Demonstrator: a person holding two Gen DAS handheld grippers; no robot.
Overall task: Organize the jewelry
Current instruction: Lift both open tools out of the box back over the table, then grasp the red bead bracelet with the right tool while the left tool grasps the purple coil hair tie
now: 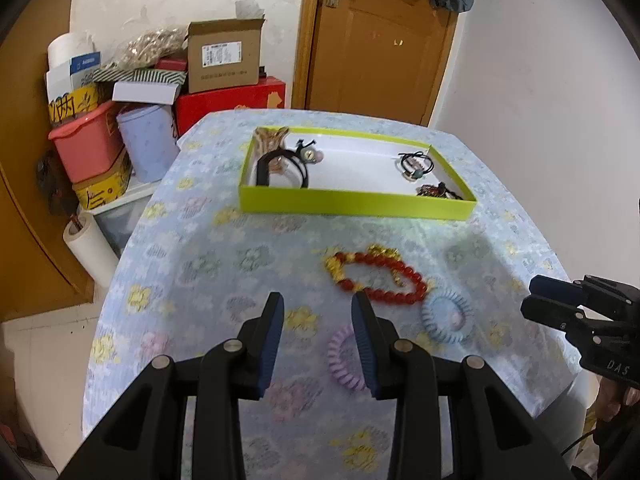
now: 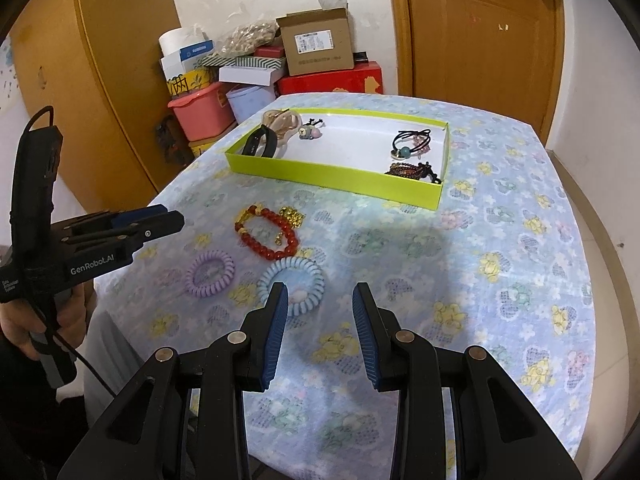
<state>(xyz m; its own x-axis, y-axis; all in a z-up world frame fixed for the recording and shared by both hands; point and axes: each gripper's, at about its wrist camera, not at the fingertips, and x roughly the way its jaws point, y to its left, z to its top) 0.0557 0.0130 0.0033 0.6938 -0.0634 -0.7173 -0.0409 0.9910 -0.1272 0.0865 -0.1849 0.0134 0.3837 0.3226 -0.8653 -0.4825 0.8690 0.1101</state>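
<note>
On the flowered tablecloth (image 2: 500, 216), a red bead bracelet (image 2: 267, 233), purple coil tie (image 2: 210, 274) and blue coil tie (image 2: 291, 285) lie near the green tray (image 2: 332, 176); left gripper (image 1: 318, 308) and right gripper (image 2: 320, 300) hover above, jaws apart, empty.

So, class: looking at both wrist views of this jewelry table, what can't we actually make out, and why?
- Purple coil hair tie: left wrist view, right part hidden behind a jaw.
- Blue coil hair tie: right wrist view, near edge covered by a jaw.
- Dark bracelets in the green tray: left wrist view, partly hidden by the front wall.
- Cardboard box label: right wrist view, print too small.
</note>
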